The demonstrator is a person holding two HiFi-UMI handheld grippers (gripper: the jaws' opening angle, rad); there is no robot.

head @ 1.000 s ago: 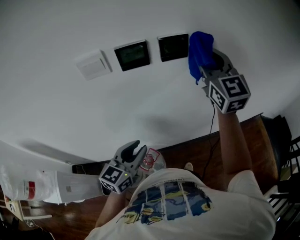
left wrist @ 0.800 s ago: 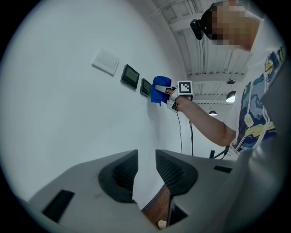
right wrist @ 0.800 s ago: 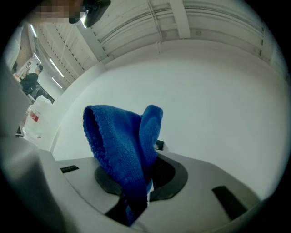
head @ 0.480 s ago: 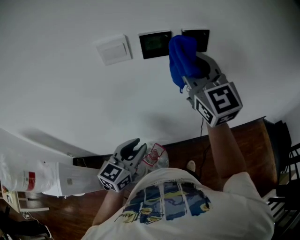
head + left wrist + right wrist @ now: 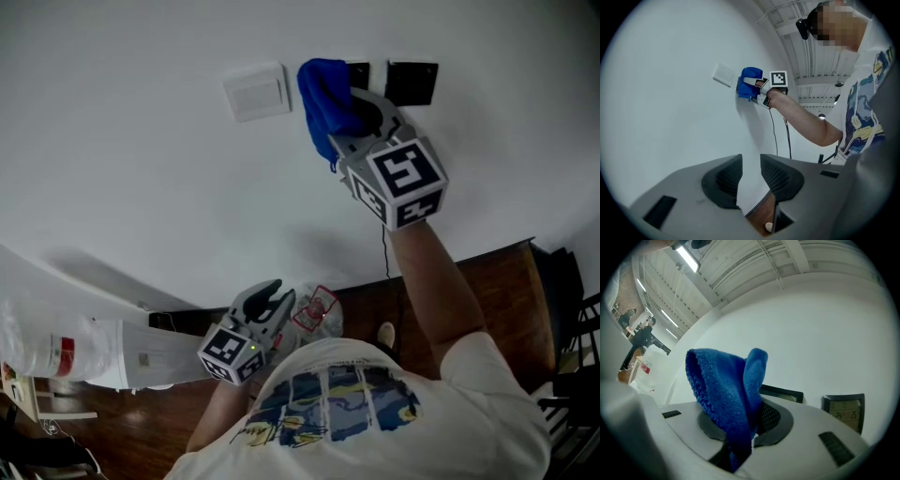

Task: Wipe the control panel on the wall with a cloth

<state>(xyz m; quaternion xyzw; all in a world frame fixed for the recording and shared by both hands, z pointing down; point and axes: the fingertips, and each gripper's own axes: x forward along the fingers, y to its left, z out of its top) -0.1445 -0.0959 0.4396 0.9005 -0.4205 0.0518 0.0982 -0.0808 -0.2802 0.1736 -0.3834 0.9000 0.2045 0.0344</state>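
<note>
Facing wall (image 5: pixel 141 187). Holding right gripper (image 5: pixel 359 111) up at wall, jaws clenching cloth (image 5: pixel 322 94). Holding left gripper (image 5: pixel 272 298) low near waist, jaws slightly parted, gripping nothing. Overlapping left panel (image 5: pixel 357 73) with cloth, leaving right panel (image 5: pixel 412 82) and switch (image 5: pixel 257 91) uncovered.

1. I see the white wall (image 5: pixel 141 187) carrying a white switch plate (image 5: pixel 258 91), a left dark panel (image 5: pixel 359 73) and a right dark panel (image 5: pixel 412 82) in a row.
2. The left dark panel is mostly covered (a blue cloth (image 5: pixel 322 94) lies against it); the right one is bare.
3. Below, the dark wooden floor (image 5: pixel 506 281) meets the wall.
</note>
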